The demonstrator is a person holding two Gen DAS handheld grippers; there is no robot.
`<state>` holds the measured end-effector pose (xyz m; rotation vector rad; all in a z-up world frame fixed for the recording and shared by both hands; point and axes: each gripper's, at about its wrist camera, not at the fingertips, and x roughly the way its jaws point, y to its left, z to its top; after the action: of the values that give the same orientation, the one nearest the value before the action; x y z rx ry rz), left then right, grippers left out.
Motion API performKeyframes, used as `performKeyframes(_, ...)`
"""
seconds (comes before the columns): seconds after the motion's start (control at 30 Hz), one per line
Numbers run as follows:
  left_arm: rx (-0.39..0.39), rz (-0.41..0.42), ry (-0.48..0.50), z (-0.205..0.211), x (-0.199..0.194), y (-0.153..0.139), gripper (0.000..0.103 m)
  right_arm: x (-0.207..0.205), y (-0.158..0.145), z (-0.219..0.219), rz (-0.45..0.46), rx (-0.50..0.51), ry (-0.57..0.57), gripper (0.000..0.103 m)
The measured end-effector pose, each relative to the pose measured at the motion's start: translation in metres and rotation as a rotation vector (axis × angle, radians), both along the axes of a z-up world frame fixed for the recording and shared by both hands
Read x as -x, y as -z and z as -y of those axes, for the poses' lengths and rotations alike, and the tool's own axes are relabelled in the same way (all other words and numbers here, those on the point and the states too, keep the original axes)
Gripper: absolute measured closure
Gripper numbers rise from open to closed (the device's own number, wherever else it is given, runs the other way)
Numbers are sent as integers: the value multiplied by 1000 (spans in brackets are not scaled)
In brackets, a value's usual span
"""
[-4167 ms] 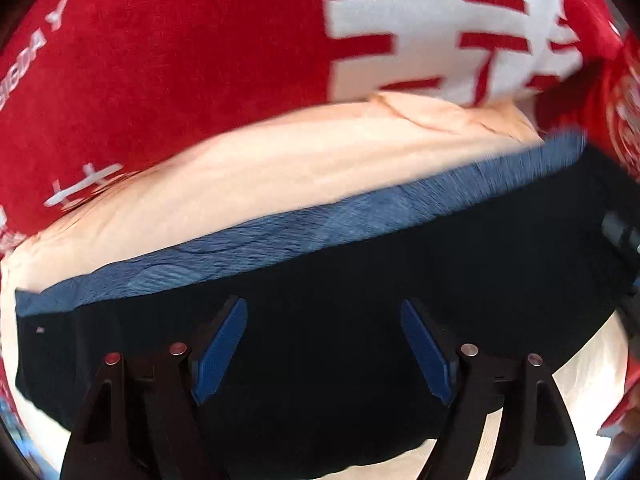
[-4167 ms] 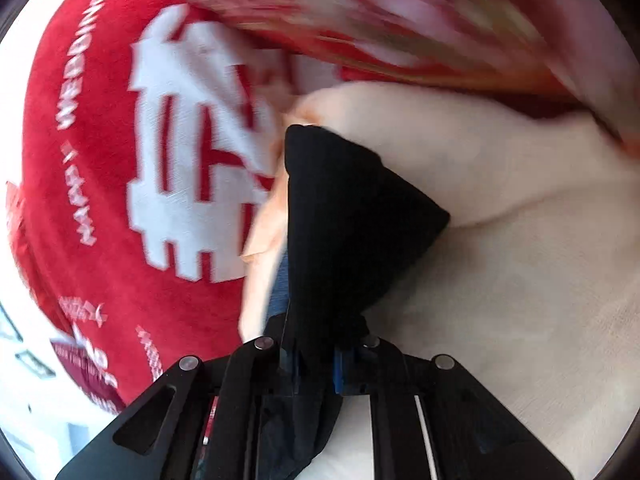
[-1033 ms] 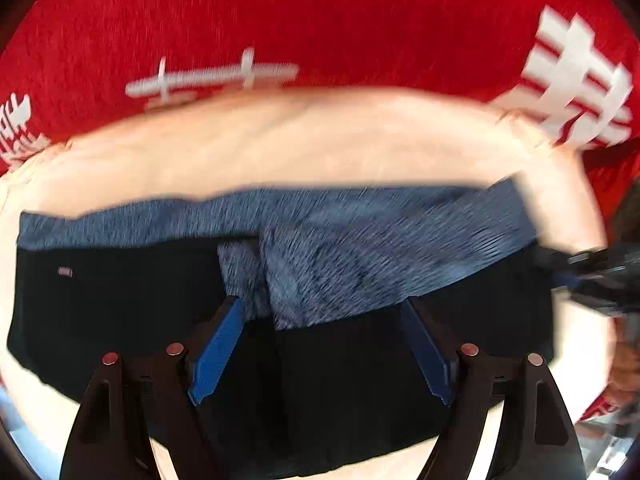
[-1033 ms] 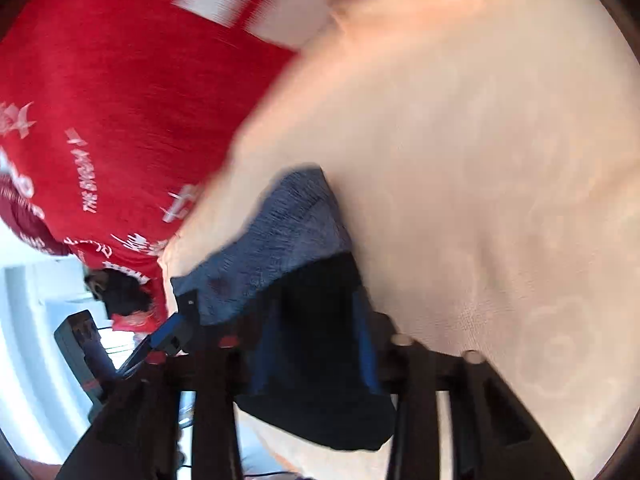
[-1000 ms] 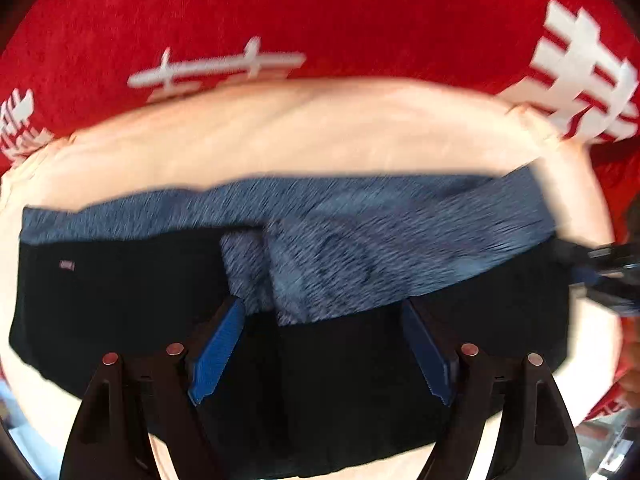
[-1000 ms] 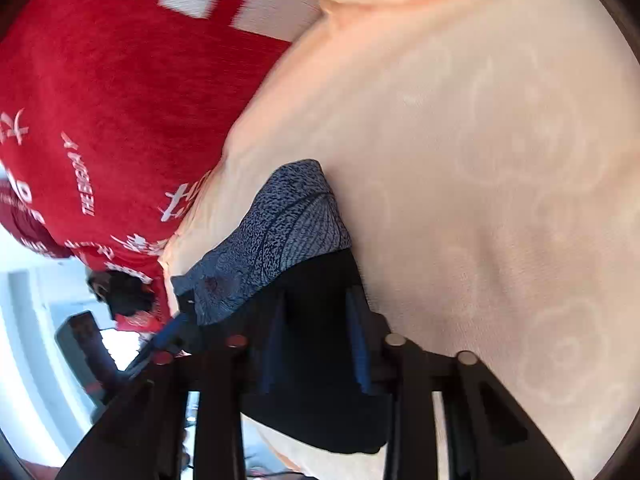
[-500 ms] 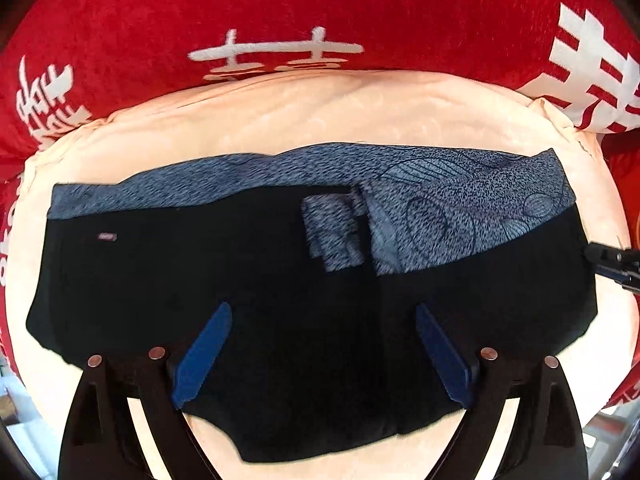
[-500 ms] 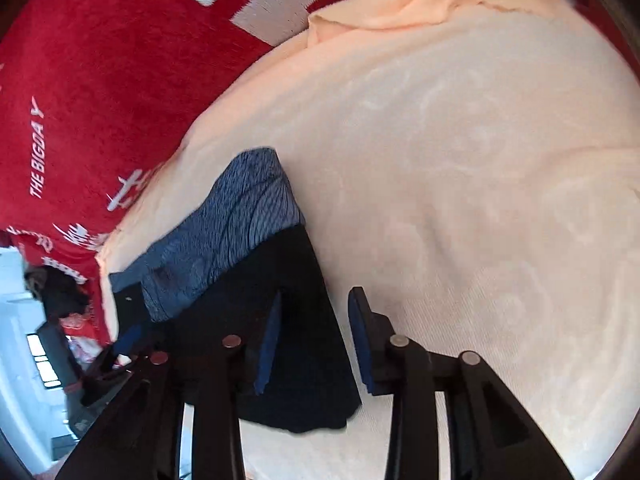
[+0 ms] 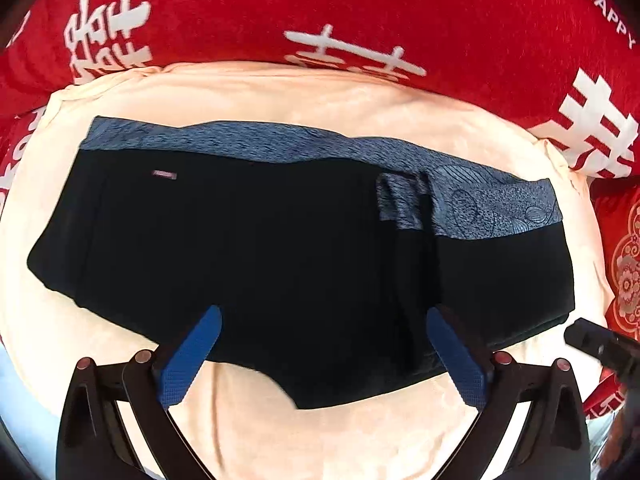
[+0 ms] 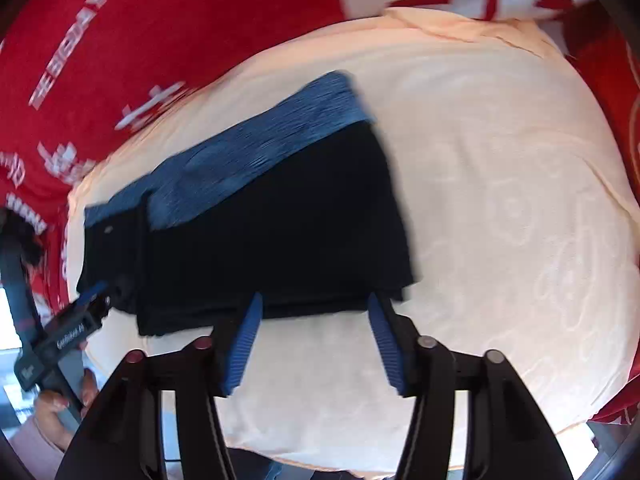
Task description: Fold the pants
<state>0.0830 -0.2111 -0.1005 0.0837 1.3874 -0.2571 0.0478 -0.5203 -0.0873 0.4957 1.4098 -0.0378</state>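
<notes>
Both grippers, left [image 9: 324, 350] and right [image 10: 316, 340], were opening over the black pants [image 9: 280, 248], nothing between their pads; we noted the pants' long axis crossing mid-frame on the peach cloth [image 9: 360, 432], left gripper centred, right at their right-hand folded end.

You can read "HAPPY" in white letters on the red cloth [image 9: 360, 8], at its upper right corner in the left wrist view. Large white double-happiness characters stand on the same cloth. The small tag on the pants [image 9: 280, 248] is illegible.
</notes>
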Motion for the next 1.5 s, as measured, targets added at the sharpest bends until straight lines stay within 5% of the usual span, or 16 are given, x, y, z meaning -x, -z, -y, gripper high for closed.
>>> performKeyframes(0.07,-10,-1,-6,-10,0,-2,0,-1,-4,-21,14,18,-36,20)
performKeyframes(0.77,-97,-83,-166,-137,20,-10,0,-7,-9,-166,-81,66,-276,20)
performKeyframes(1.07,-208,-120,-131,-174,16,-18,0,2,-10,-225,-24,64,-239,20)
performKeyframes(1.2,-186,-125,-97,-170,5,-23,0,9,-6,-239,-8,10,-197,20)
performKeyframes(1.5,-126,-100,-30,-131,-12,-31,0,18,-6,-191,3,37,-17,20)
